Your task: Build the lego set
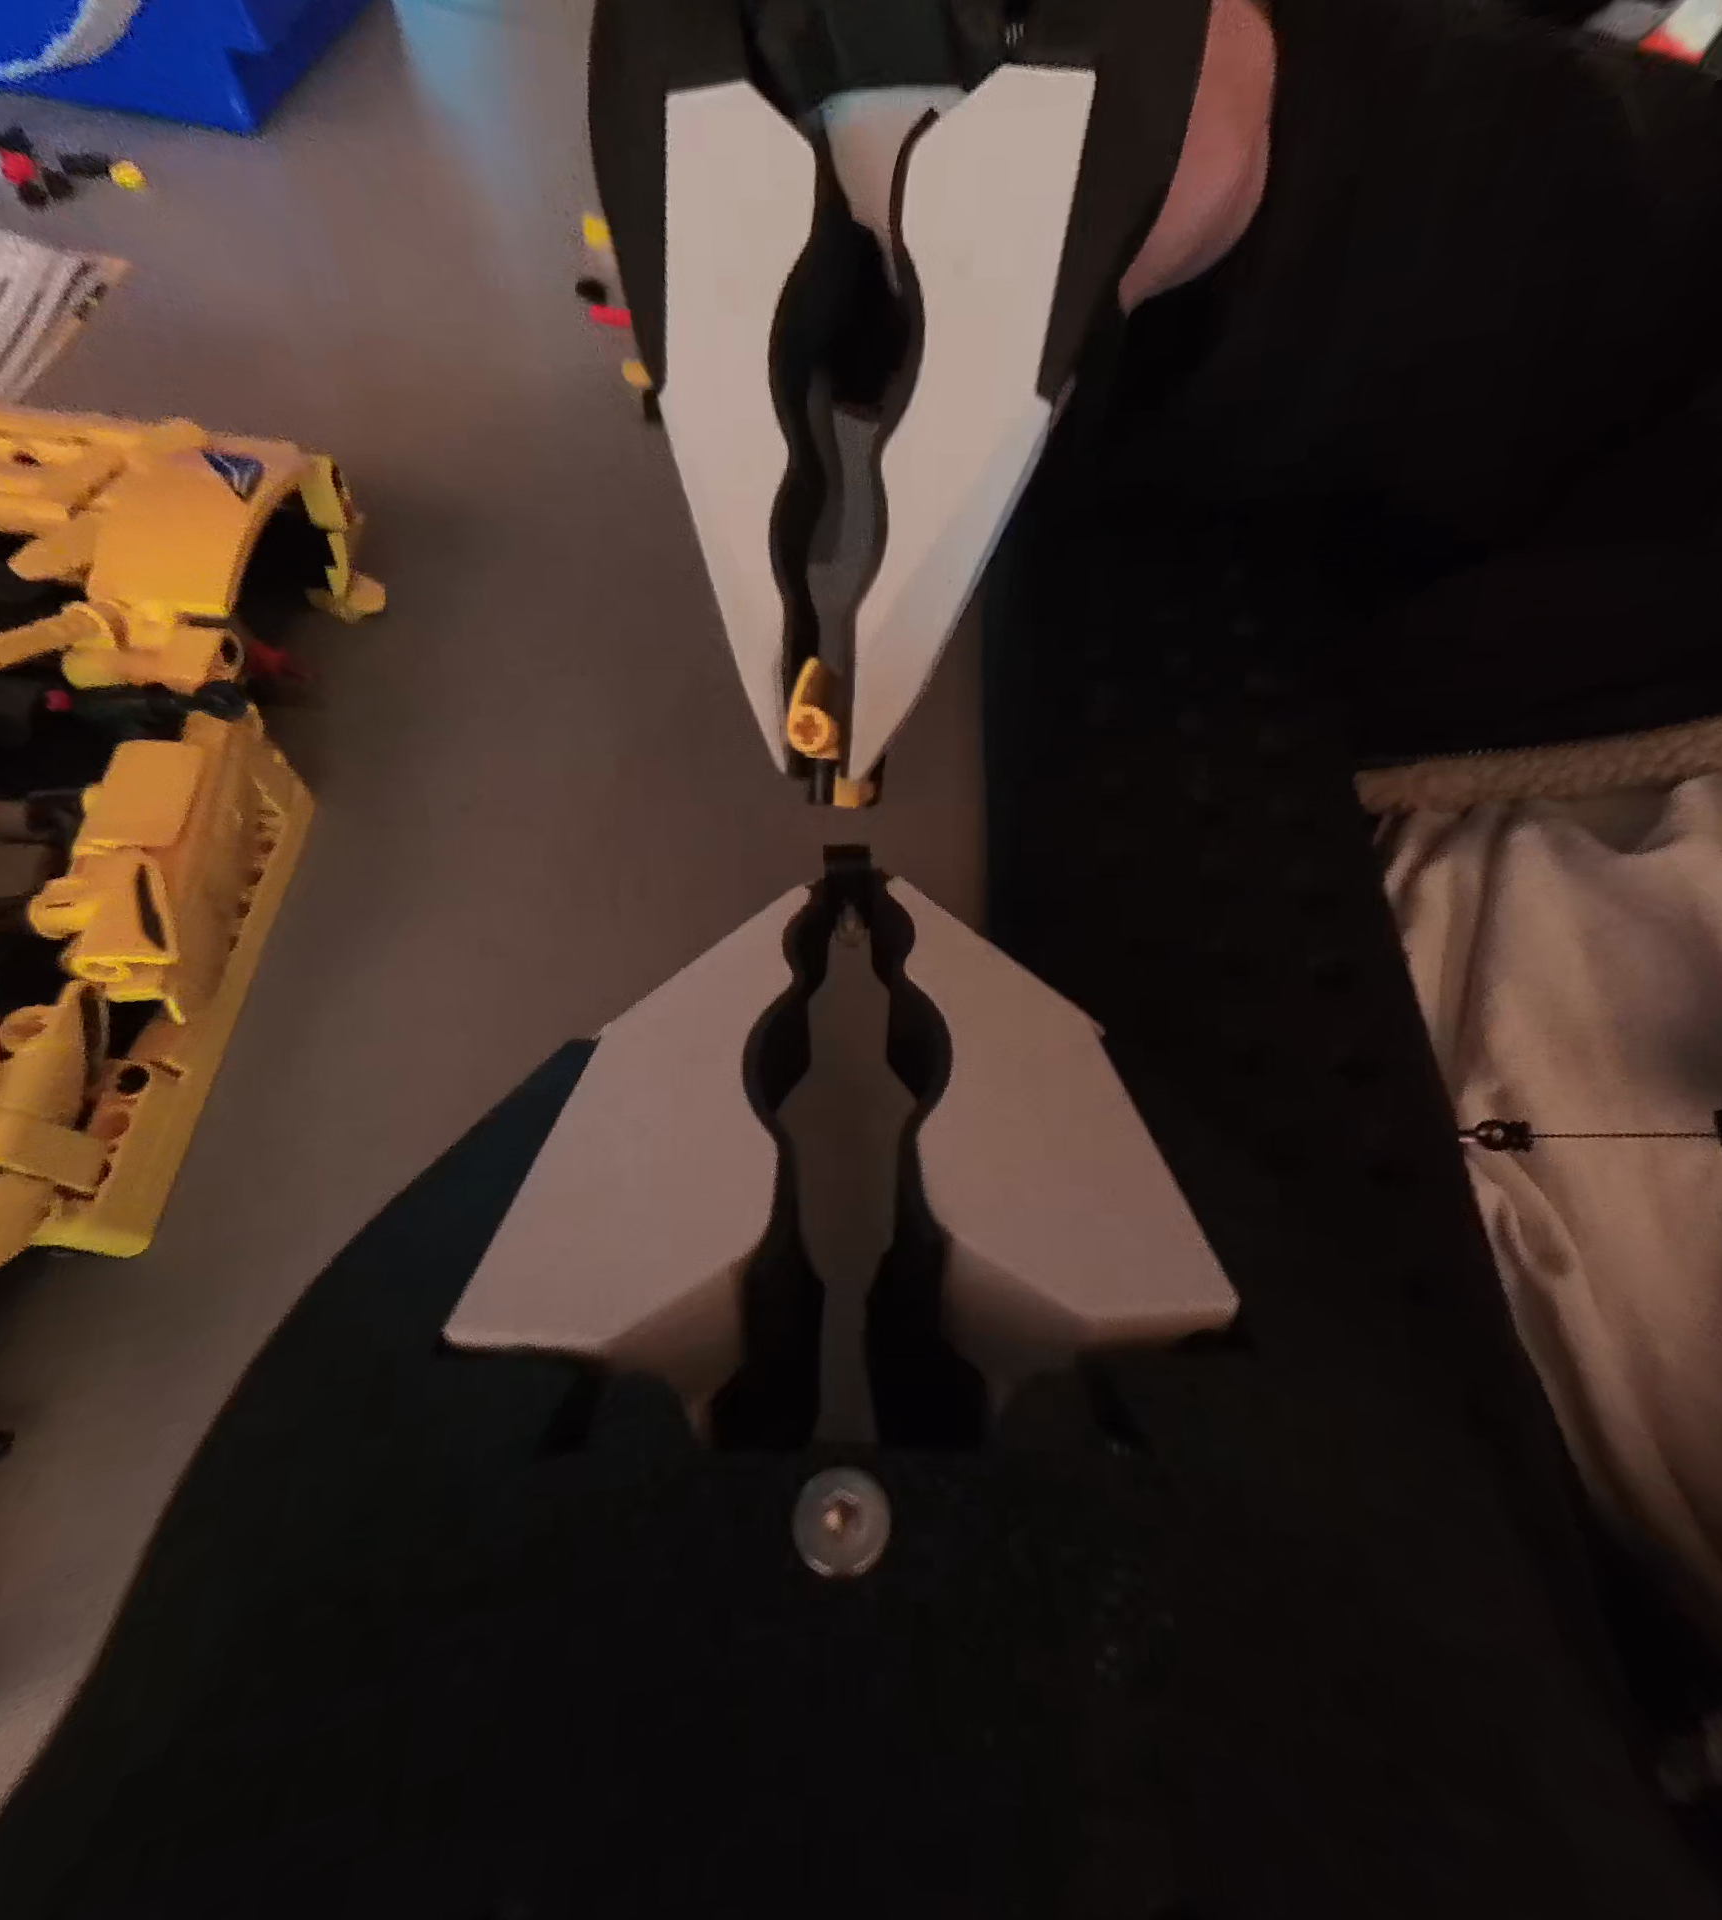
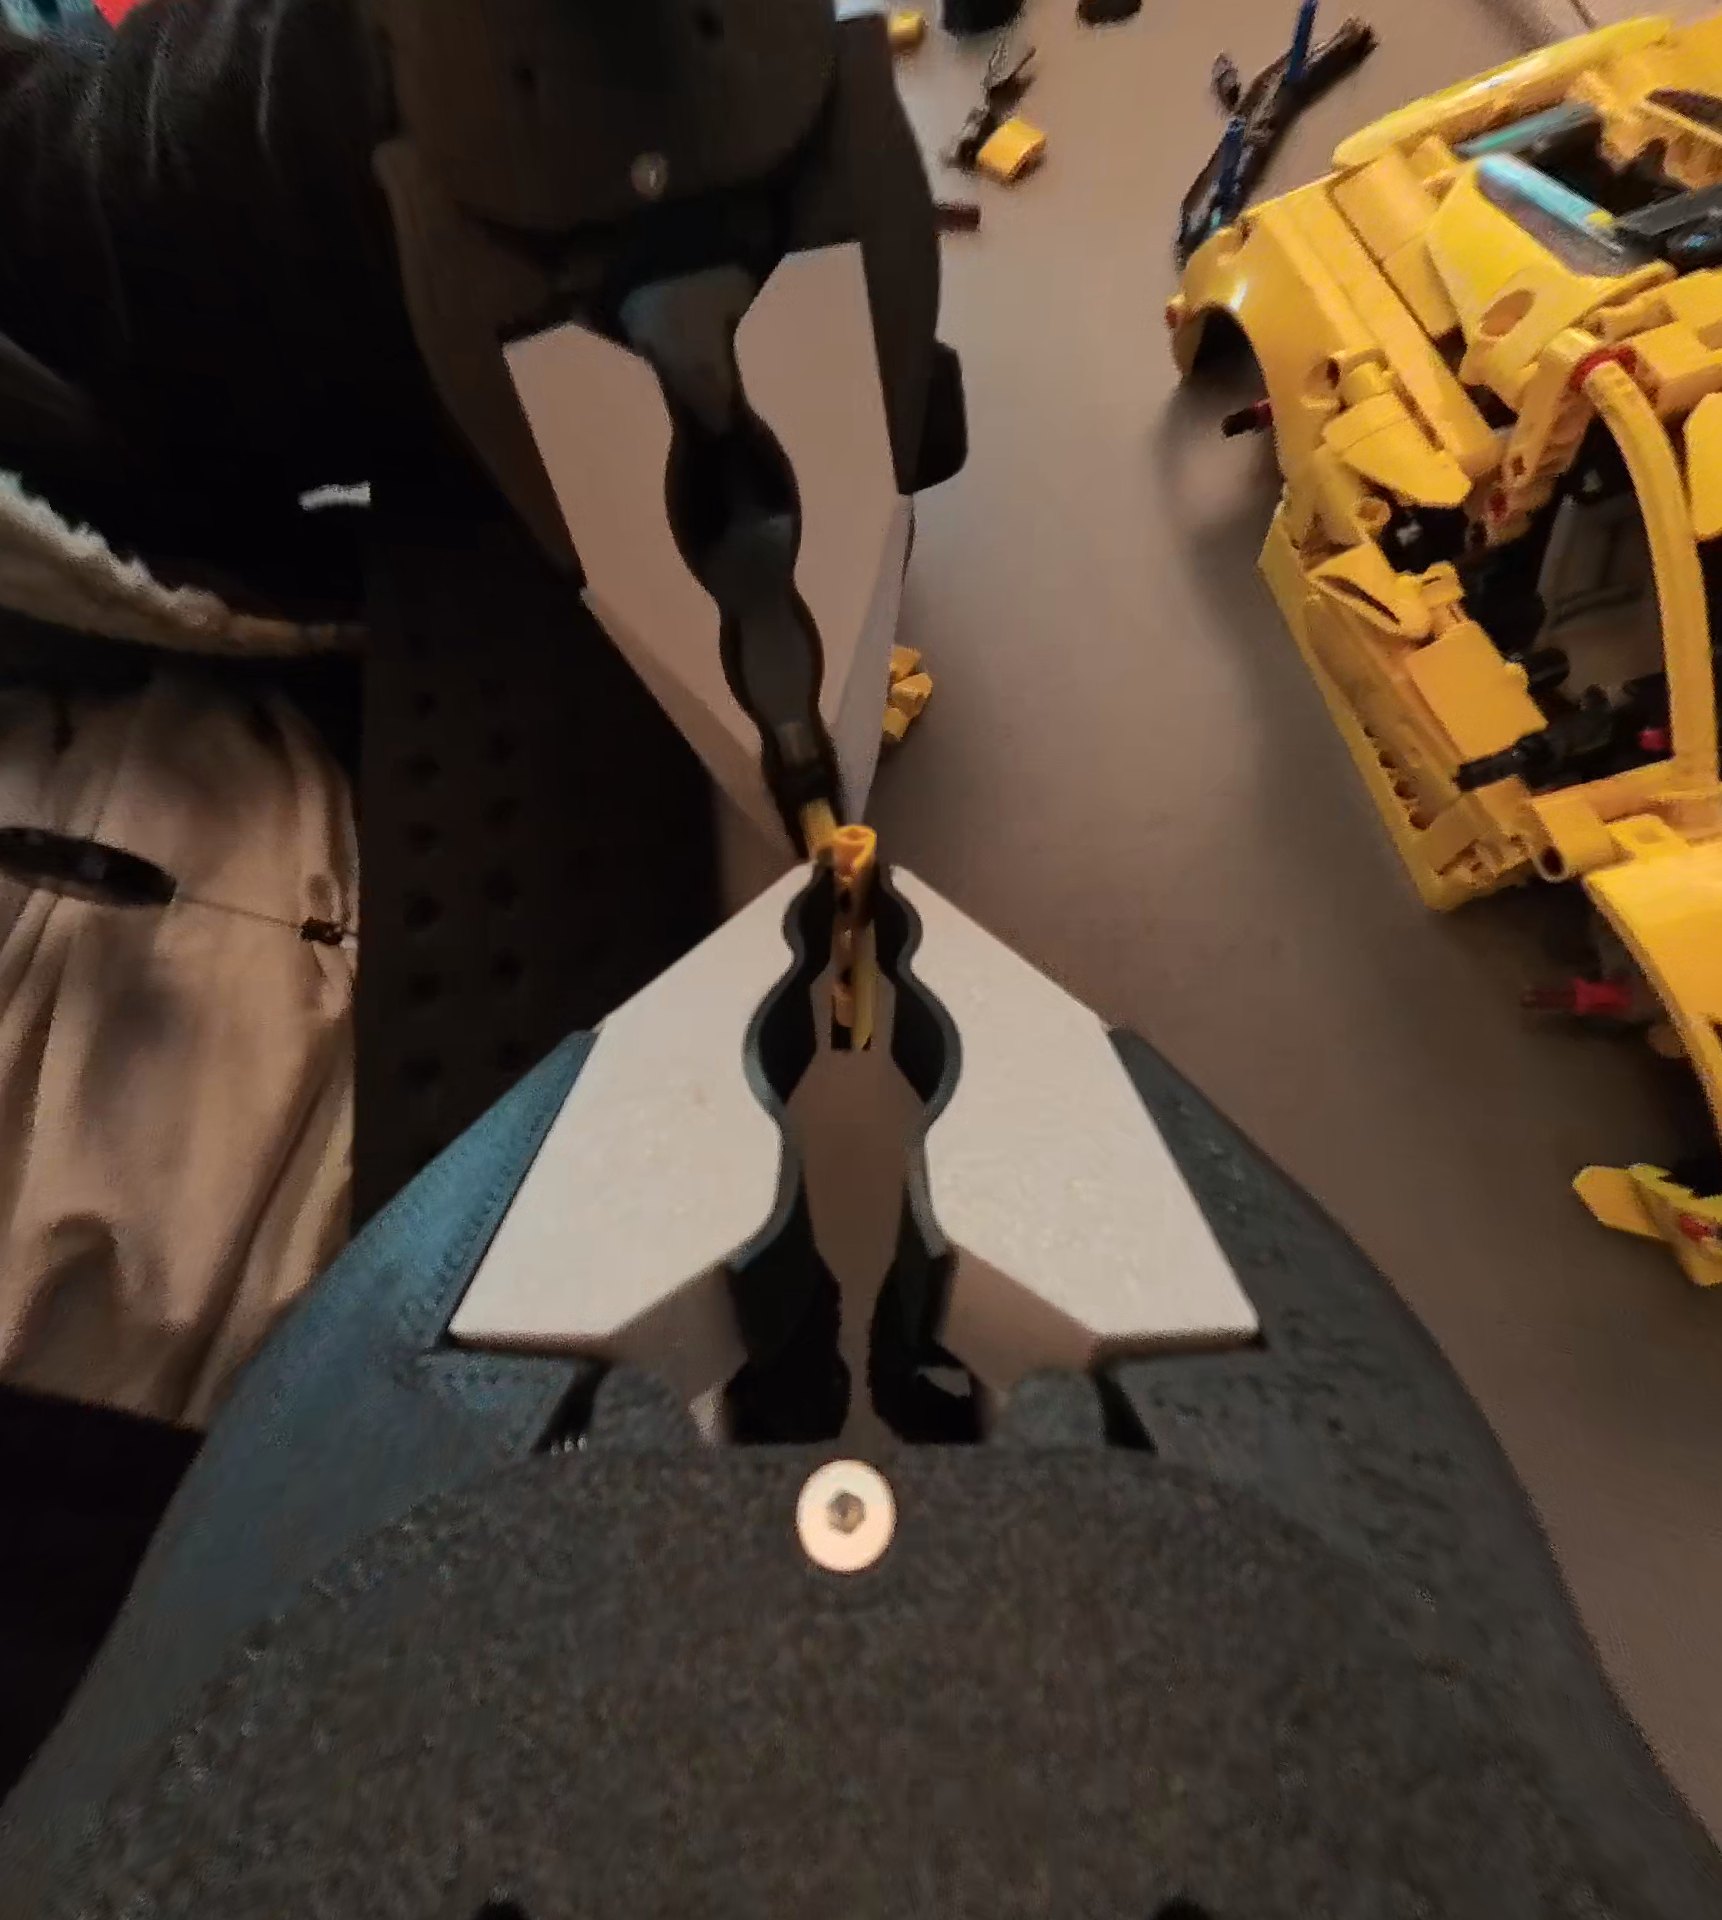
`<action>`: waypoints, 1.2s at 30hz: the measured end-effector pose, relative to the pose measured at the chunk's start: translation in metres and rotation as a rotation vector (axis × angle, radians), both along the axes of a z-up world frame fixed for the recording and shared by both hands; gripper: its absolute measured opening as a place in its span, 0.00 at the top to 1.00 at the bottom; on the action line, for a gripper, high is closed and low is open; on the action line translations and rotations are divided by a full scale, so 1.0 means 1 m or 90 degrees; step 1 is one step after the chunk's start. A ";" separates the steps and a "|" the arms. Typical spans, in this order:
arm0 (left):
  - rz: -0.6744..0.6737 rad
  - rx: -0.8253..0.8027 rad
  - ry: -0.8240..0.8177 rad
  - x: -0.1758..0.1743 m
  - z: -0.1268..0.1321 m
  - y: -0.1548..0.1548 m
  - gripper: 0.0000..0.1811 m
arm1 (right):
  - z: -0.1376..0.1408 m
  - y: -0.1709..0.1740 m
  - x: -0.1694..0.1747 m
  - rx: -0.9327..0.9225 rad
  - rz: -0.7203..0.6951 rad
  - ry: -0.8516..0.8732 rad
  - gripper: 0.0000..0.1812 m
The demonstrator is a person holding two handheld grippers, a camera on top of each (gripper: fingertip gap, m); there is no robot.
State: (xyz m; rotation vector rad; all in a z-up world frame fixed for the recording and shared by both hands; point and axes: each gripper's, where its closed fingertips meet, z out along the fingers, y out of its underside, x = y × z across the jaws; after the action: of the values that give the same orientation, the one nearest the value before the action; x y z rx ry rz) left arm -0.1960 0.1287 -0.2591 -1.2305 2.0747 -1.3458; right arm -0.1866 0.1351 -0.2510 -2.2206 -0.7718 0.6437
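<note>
A: In the left wrist view, the left gripper (image 1: 844, 883) comes up from six o'clock with its white wedge fingers nipped together on a small black pin piece (image 1: 846, 860). Tip to tip with it, from twelve o'clock, the right gripper (image 1: 829, 774) is clamped on a small yellow connector piece (image 1: 812, 719) with a cross-shaped hole. A thin gap separates the two parts

B: The right wrist view shows what that one cannot: the right gripper (image 2: 849, 883) pinches a long yellow perforated piece (image 2: 853, 935) that runs back between its fingers, and the left gripper (image 2: 821, 821) arrives tilted from eleven o'clock, closed on a part whose shape I cannot tell. Here the tips look touching; whether the parts truly meet I cannot tell

A: The large yellow brick-built car model (image 1: 78, 831) lies at nine o'clock in my view, well apart from the tips

B: At two o'clock in mine (image 2: 1522, 582). Bare brown tabletop (image 2: 1096, 935) lies between it and the grippers. A dark perforated strip (image 2: 524, 831) and a beige garment (image 2: 109, 987) close off nine o'clock

A: Loose small bricks (image 1: 15, 166) and a blue box (image 1: 130, 52) sit at eleven o'clock
</note>
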 end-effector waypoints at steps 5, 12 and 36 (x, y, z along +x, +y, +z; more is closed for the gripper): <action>-0.006 -0.017 -0.018 0.000 0.008 -0.002 0.97 | 0.003 -0.005 -0.011 -0.039 0.062 -0.048 0.96; 0.001 -0.007 -0.038 0.001 0.014 0.000 0.97 | 0.008 -0.003 -0.010 -0.046 0.081 -0.074 0.96; 0.005 -0.022 -0.039 0.001 0.016 0.002 0.97 | 0.008 0.000 -0.008 -0.055 0.109 -0.152 0.96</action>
State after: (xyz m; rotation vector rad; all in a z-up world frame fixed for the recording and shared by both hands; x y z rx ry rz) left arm -0.1953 0.1312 -0.2433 -1.1953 2.0108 -1.4039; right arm -0.1945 0.1354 -0.2430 -2.3552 -1.0823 0.5060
